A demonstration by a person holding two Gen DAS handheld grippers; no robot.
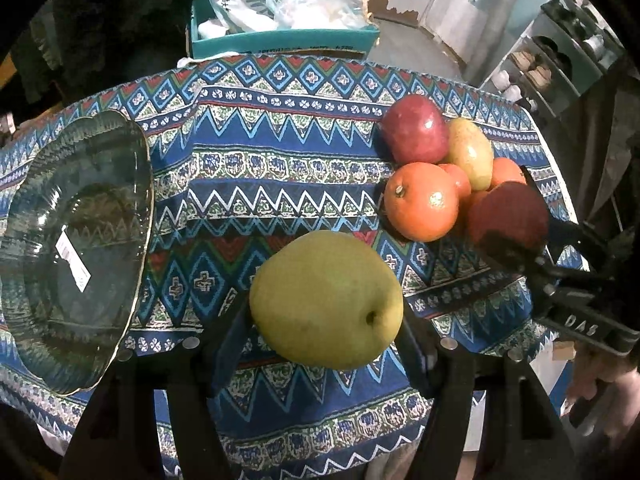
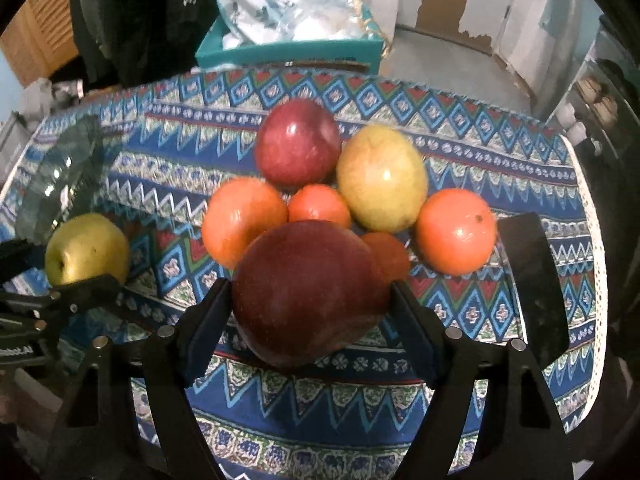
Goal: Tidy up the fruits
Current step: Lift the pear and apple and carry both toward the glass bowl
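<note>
Left tool point(image 1: 326, 320) clamped on pear point(image 1: 326, 300), raised off worktop point(image 1: 280, 152), bound for dish point(image 1: 72, 248) at left edge, I judged. Right tool point(image 2: 310, 312) clamped on apple point(image 2: 308, 292) beside fruit pile point(image 2: 340, 184).

a yellow-green apple point(image 1: 326, 300) sits clamped in the left gripper point(image 1: 326, 332), dimple facing the camera. a dark red apple point(image 2: 308, 292) is gripped by the right gripper point(image 2: 310, 320). behind it cluster a red apple point(image 2: 298, 142), a yellow-red fruit point(image 2: 382, 178) and oranges point(image 2: 456, 230). a glass plate point(image 1: 76, 248) lies left.
</note>
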